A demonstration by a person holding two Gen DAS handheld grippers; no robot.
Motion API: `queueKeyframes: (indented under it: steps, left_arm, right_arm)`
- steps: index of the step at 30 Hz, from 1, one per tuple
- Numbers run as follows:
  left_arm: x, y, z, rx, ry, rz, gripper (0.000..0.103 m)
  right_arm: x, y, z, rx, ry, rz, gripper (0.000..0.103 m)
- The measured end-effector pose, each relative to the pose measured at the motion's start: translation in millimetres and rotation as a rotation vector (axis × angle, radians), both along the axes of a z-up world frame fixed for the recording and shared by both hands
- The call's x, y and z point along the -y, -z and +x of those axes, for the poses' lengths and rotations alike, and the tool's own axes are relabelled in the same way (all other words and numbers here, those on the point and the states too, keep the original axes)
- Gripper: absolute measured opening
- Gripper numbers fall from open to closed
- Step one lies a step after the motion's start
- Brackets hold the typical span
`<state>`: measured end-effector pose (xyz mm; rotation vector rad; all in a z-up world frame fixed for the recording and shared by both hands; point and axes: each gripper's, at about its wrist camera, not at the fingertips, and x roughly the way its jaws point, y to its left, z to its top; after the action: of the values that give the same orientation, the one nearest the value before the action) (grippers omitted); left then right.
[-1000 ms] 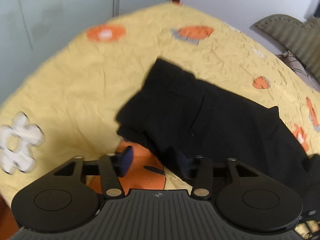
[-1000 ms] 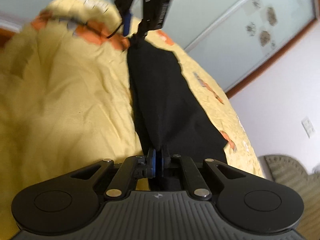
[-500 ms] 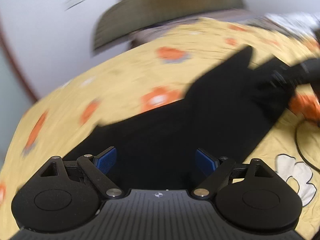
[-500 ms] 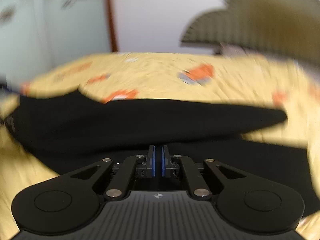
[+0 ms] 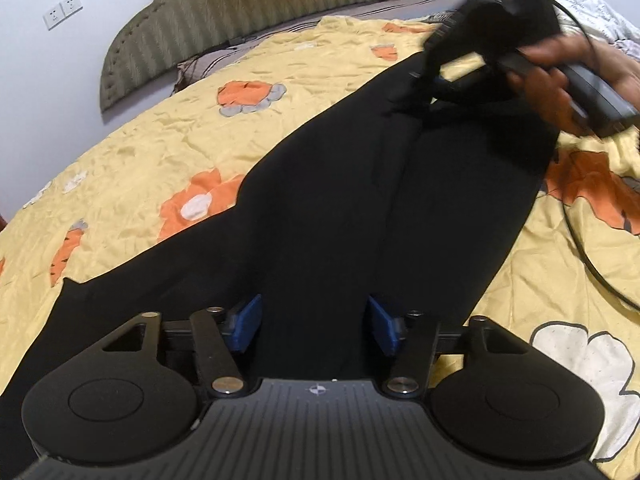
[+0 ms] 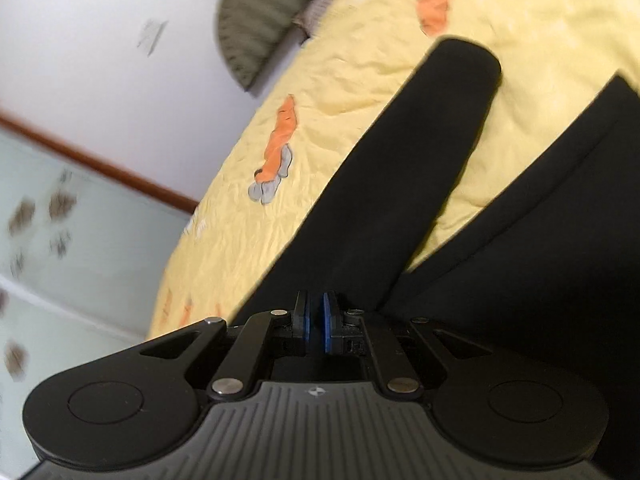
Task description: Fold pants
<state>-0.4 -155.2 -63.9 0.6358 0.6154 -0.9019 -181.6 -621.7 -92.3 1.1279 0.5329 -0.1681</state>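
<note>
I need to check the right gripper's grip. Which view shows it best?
Right wrist: the right gripper pads are almost closed on the black pants. The left wrist view shows it distant, blurred, in the hand.

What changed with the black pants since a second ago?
The left gripper let go of the pants; its fingers now stand open over the cloth. Both cameras swung toward the headboard, and the legs now lie apart. The right gripper stayed shut on the pants.

No text, number or brand can be read in either view. Each gripper housing (image 5: 318, 390) bears only a small round quartered mark, and the wall sockets (image 5: 62, 10) carry no legible label.
</note>
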Motion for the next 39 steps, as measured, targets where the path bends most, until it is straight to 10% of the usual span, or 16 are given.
queueKeyframes:
  steps: [9, 13, 15, 17, 24, 31, 39]
  left_arm:
    - [-3.0, 1.3, 12.7, -0.107, -0.055, -0.082, 0.049]
    - [-3.2, 3.8, 9.3, -0.077, -0.033, -0.095, 0.049]
    - [-2.8, 4.9, 9.0, -0.076, -0.023, -0.106, 0.049]
    - [-1.7, 5.5, 10.1, -0.075, -0.012, -0.111, 0.051]
    - [2.3, 8.8, 9.8, -0.041, -0.033, -0.117, 0.064]
    - [1.8, 5.1, 20.2, -0.141, -0.104, -0.139, 0.061]
    - [-0.1, 5.1, 20.5, -0.147, -0.098, -0.152, 0.061]
  right_arm:
    - [-13.7, -74.1, 134.3, -0.029, -0.111, -0.25, 0.006]
    - [-17.5, -94.0, 98.5, 0.019, -0.034, -0.267, 0.008]
    - [-19.3, -82.3, 54.8, 0.002, 0.016, -0.232, 0.027]
    - [-20.0, -62.7, 18.0, -0.081, 0.073, -0.218, 0.081]
    - [-14.6, -20.8, -3.4, -0.119, 0.123, -0.093, 0.083]
    - [-44.8, -86.5, 129.7, 0.101, -0.119, -0.113, 0.082]
    - [-62.3, -113.5, 138.5, 0.037, -0.019, -0.435, 0.082]
